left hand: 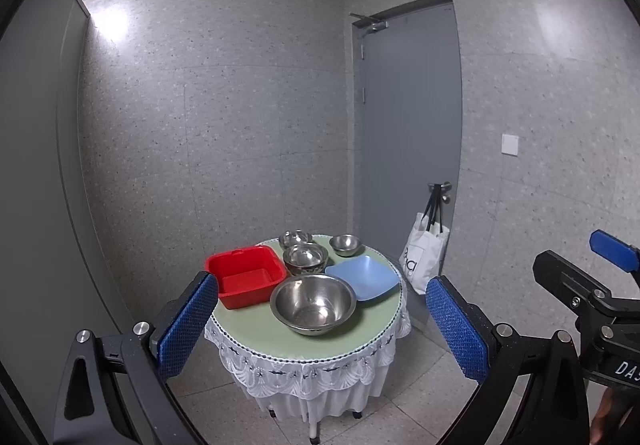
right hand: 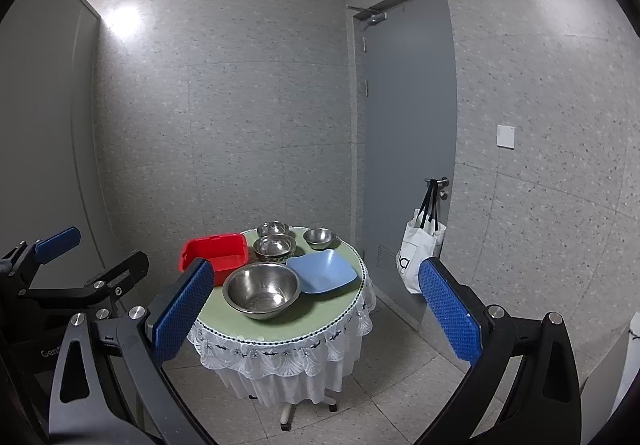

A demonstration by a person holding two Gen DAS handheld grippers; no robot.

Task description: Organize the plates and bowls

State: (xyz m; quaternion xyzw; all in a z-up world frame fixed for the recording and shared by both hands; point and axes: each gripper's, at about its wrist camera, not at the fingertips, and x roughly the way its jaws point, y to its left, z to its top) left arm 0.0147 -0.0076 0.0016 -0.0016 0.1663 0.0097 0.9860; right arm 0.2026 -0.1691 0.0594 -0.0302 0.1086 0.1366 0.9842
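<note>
Both the left gripper and the right gripper hang in the air well short of the round worktop, jaws spread wide and holding nothing. On it, the large steel bowl sits nearest, with the red tub to its left, the blue square dish to its right, a nested stack of steel bowls behind, and two small steel bowls farther back. Apart from that stack, the pieces lie separate, so the organizing seems barely begun.
</note>
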